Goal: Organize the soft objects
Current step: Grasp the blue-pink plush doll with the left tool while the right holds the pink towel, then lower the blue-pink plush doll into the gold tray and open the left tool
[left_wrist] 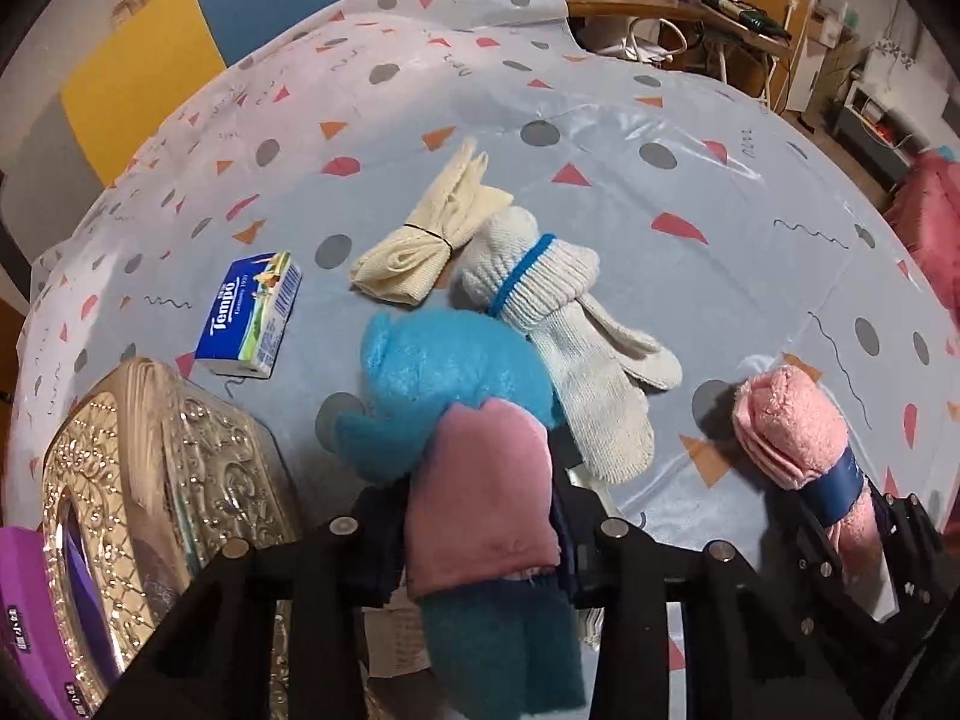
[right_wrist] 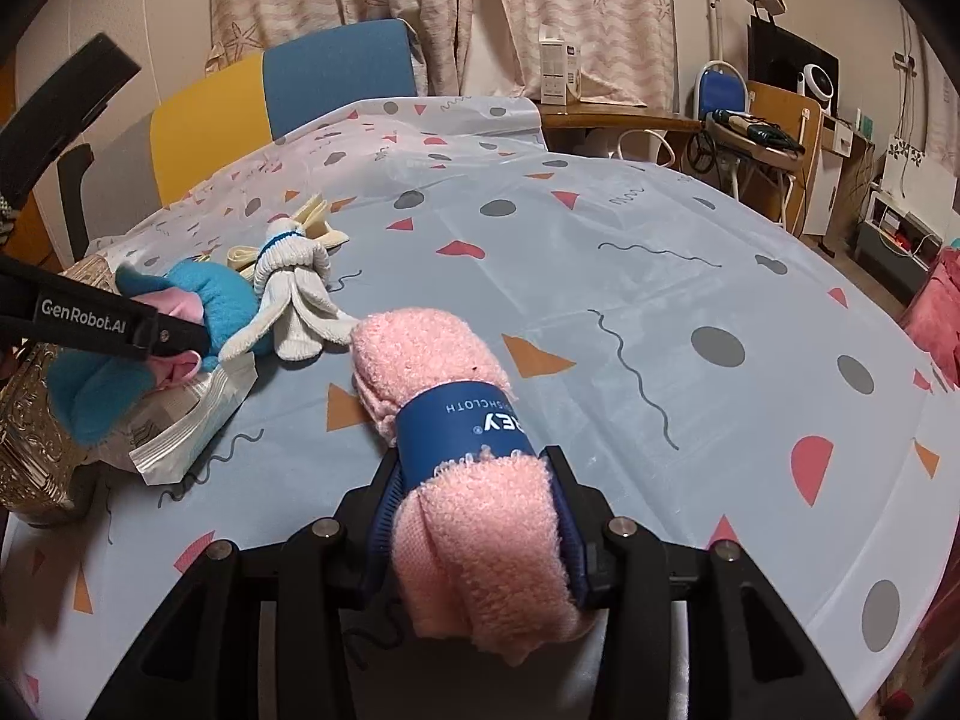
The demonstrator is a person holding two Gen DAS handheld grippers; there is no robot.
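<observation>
Inspector: Containers first, far left. Gold tissue box (left_wrist: pixel 162 456) sits at the near-left corner of the bench (left_wrist: pixel 690 228), with a purple packet (left_wrist: pixel 36 612) at the frame edge just beside it. What the gold box holds I cannot tell; its opening shows only dark. Blue Tempo tissue pack (left_wrist: pixel 251 313) lies flat beyond it, apart from everything.

Clerk: And the left gripper?

Inspector: Left gripper (left_wrist: pixel 480 516) is clenched on the blue-and-pink plush toy (left_wrist: pixel 444 372). The pink part is pinched between the jaws, the blue body running out ahead along the gripper's line and a blue end hanging back below it. In the right wrist view the toy hangs above a crumpled silver-white bag (right_wrist: pixel 186 414). Whether they touch is not clear.

Clerk: Middle of the bench?

Inspector: Cream cloth bundle (left_wrist: pixel 420 252), tied with a dark band, lies beyond the toy. Touching its right side is the white knitted glove pair (left_wrist: pixel 564 336) with a blue stripe, long axis slanting from far-left to near-right. Both lie loose, in no container.

Clerk: Right side?

Inspector: Right gripper (right_wrist: pixel 480 534) is grasping the rolled pink washcloth (right_wrist: pixel 456 420) at its near end, behind the blue paper band. The roll's long axis follows the gripper's line, free end pointing far-left towards the gloves, just short of them.

Clerk: Finding?

Inspector: Both hands are loaded. In my judgement, the toy is nearer the gold box, and the left hand should place first. No sorting bin is visible.
</observation>
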